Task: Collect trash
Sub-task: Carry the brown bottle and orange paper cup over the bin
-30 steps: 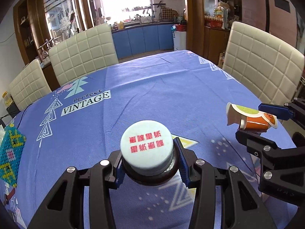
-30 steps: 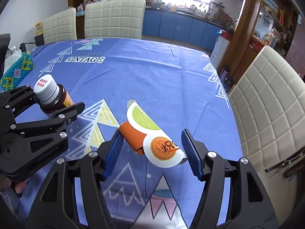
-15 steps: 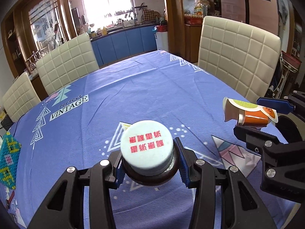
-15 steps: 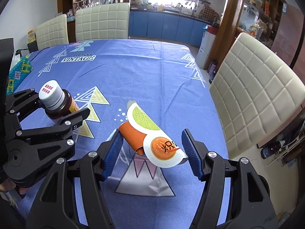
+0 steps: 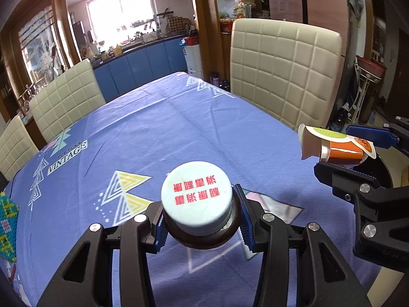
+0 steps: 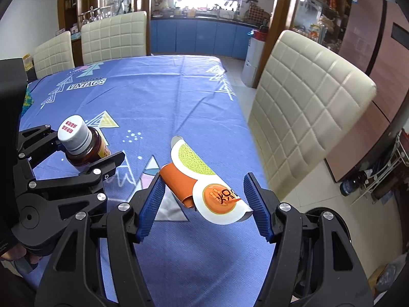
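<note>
My left gripper point(image 5: 198, 220) is shut on a brown bottle with a white cap point(image 5: 196, 199) printed in red, held upright above the blue tablecloth. The same bottle point(image 6: 81, 144) shows at the left of the right wrist view, inside the left gripper point(image 6: 84, 151). My right gripper point(image 6: 202, 194) is shut on an orange and white paper cup point(image 6: 204, 184) with a melon picture, lying crosswise between the blue pads. In the left wrist view that cup point(image 5: 334, 145) hangs at the right, past the table's edge, in the right gripper point(image 5: 345, 148).
A blue patterned tablecloth point(image 5: 153, 133) covers the table. Cream quilted chairs point(image 5: 283, 69) point(image 6: 301, 112) stand along the sides. A round black object point(image 6: 329, 220) sits on the tiled floor under the right gripper. A beaded mat point(image 5: 7, 225) lies at the table's left edge.
Both grippers have carried their loads rightward toward the table's right edge. The right chair and the floor beside the table have come closer into view. Neither grip has changed.
</note>
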`<state>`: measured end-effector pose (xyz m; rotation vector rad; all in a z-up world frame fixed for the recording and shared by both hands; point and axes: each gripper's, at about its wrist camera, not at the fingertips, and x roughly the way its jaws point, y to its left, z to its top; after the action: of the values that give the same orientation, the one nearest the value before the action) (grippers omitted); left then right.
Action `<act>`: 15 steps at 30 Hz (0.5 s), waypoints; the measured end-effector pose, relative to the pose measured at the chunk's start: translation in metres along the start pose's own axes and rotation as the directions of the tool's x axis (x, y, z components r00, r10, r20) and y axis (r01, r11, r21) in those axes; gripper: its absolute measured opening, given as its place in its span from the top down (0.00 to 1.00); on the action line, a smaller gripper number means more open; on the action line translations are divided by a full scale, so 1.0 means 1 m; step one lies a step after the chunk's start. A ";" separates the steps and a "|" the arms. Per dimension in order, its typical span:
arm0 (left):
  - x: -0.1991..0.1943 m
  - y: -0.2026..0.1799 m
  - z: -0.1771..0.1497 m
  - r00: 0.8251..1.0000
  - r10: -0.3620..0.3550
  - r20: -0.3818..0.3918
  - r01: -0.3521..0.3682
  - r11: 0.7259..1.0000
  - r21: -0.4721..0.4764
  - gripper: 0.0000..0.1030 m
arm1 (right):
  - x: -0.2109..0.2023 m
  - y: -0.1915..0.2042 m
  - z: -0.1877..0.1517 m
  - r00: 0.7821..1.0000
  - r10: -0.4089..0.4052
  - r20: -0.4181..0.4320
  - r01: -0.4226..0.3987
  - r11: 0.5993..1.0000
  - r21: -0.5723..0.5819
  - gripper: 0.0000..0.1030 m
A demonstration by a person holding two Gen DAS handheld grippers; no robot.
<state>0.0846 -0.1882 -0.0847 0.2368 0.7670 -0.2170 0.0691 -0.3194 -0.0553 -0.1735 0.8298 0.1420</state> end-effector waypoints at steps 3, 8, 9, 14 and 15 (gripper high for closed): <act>-0.001 -0.016 0.004 1.000 -0.024 0.004 0.024 0.999 0.026 0.58 | -0.007 -0.016 -0.006 1.000 -0.024 0.005 0.024 0.999 0.029 0.37; -0.002 -0.044 0.012 0.998 -0.063 0.012 0.062 0.996 0.067 0.58 | -0.016 -0.040 -0.014 0.998 -0.060 0.005 0.059 0.995 0.080 0.37; -0.002 -0.050 0.014 0.997 -0.069 0.014 0.068 0.995 0.077 0.58 | -0.017 -0.045 -0.016 0.998 -0.067 0.005 0.066 0.994 0.088 0.37; 0.000 -0.075 0.026 0.994 -0.109 0.025 0.106 0.988 0.116 0.58 | -0.021 -0.066 -0.020 0.995 -0.104 0.005 0.103 0.987 0.123 0.37; 0.001 -0.080 0.028 0.993 -0.117 0.027 0.113 0.986 0.123 0.58 | -0.022 -0.071 -0.021 0.994 -0.113 0.003 0.111 0.985 0.130 0.37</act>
<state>0.0814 -0.2723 -0.0763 0.3035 0.7351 -0.3772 0.0529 -0.3947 -0.0458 -0.0962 0.8144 -0.0171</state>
